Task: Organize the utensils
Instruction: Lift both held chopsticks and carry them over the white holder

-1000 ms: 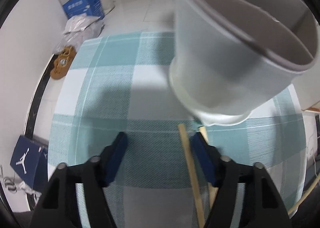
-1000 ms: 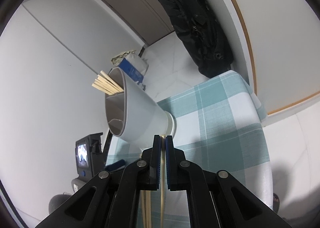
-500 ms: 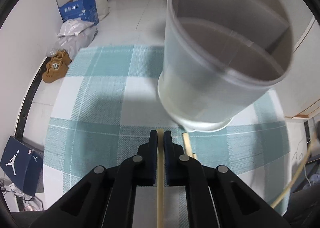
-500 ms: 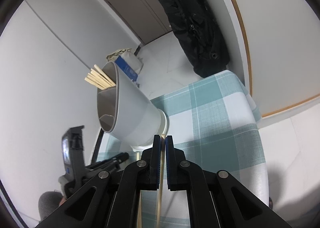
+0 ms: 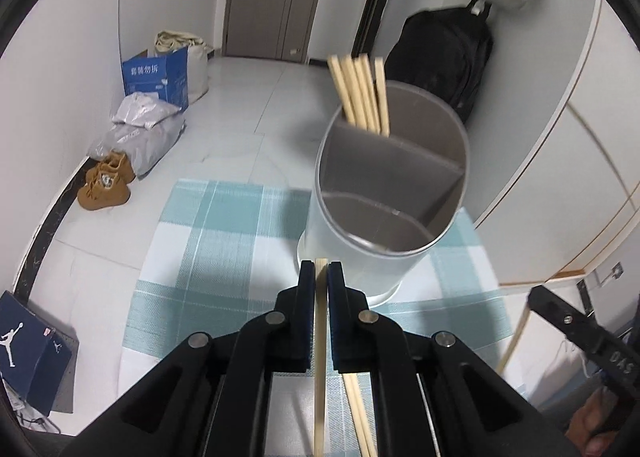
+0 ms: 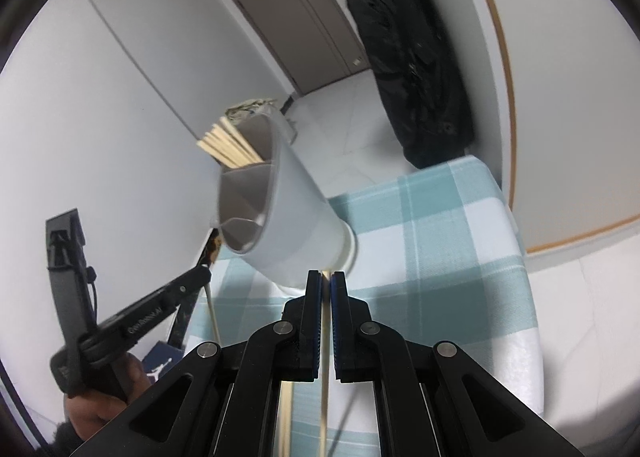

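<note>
**Chopsticks pinched in both claws beside a divided holder**

Chopsticks of pale, square-cut wood sit in both claws. The left claw (image 5: 321,277) is closed tight on one chopstick (image 5: 319,369); the right claw (image 6: 326,285) is clamped just as narrowly on another chopstick (image 6: 325,369). Before them a round, smooth grey plastic holder (image 5: 360,257) with inner partition walls stands on the tabletop (image 5: 208,241), near its far edge, on a woven teal-and-white checked cloth. A bundle of chopsticks (image 5: 360,93) rises from its rear compartment. Only the left view shows loose sticks (image 5: 358,413) lying on the cloth by the near edge, under the claw, and brown shoes (image 5: 106,185) on the glossy tiled floor. Only the right view shows the hand (image 6: 100,397) gripping the left tool.
</note>
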`<control>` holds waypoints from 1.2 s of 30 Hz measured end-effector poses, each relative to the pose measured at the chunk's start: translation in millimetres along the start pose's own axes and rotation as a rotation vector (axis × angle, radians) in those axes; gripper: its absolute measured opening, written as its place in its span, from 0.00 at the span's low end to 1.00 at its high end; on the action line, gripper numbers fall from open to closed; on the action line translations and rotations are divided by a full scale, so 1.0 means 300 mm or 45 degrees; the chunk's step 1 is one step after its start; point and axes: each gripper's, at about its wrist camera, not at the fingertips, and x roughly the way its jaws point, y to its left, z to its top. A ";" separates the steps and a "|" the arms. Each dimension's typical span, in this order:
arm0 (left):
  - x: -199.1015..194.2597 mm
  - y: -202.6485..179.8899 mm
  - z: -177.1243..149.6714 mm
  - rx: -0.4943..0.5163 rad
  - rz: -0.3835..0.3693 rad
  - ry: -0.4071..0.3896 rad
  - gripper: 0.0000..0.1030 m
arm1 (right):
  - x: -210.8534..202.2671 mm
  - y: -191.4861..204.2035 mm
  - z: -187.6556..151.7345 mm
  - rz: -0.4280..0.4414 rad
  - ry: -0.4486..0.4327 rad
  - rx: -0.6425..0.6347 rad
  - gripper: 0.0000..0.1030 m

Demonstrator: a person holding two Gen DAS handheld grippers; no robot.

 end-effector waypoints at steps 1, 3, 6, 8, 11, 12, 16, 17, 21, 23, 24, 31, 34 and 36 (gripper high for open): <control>-0.005 0.006 0.005 -0.001 -0.017 -0.003 0.02 | -0.005 0.012 0.001 -0.001 -0.010 -0.014 0.04; -0.012 0.016 0.014 -0.001 -0.044 -0.007 0.02 | -0.015 0.035 0.004 -0.003 -0.028 -0.037 0.04; -0.036 0.015 0.011 -0.009 -0.073 -0.024 0.02 | -0.024 0.063 0.010 -0.006 -0.048 -0.063 0.04; -0.053 0.014 0.011 -0.006 -0.087 -0.034 0.02 | -0.027 0.079 0.013 -0.006 -0.057 -0.076 0.04; -0.079 0.006 0.016 0.005 -0.115 -0.061 0.02 | -0.035 0.104 0.020 -0.013 -0.075 -0.100 0.04; -0.090 0.004 0.017 0.011 -0.118 -0.070 0.02 | -0.039 0.113 0.024 -0.015 -0.084 -0.110 0.04; -0.127 -0.009 0.027 0.040 -0.138 -0.097 0.02 | -0.061 0.156 0.038 -0.024 -0.120 -0.167 0.04; -0.132 -0.012 0.032 0.047 -0.141 -0.102 0.02 | -0.065 0.165 0.040 -0.024 -0.126 -0.178 0.04; -0.147 -0.020 0.053 0.063 -0.154 -0.106 0.02 | -0.078 0.201 0.056 -0.021 -0.155 -0.219 0.04; -0.158 -0.030 0.067 0.077 -0.169 -0.117 0.02 | -0.088 0.217 0.068 -0.023 -0.177 -0.231 0.03; -0.164 -0.033 0.068 0.083 -0.169 -0.122 0.02 | -0.091 0.223 0.075 -0.022 -0.188 -0.236 0.03; -0.178 -0.045 0.120 0.100 -0.196 -0.117 0.02 | -0.102 0.249 0.145 -0.013 -0.228 -0.254 0.03; -0.185 -0.051 0.153 0.105 -0.208 -0.117 0.02 | -0.108 0.251 0.191 -0.003 -0.245 -0.242 0.03; -0.196 -0.057 0.179 0.113 -0.213 -0.121 0.02 | -0.115 0.254 0.222 -0.005 -0.260 -0.243 0.03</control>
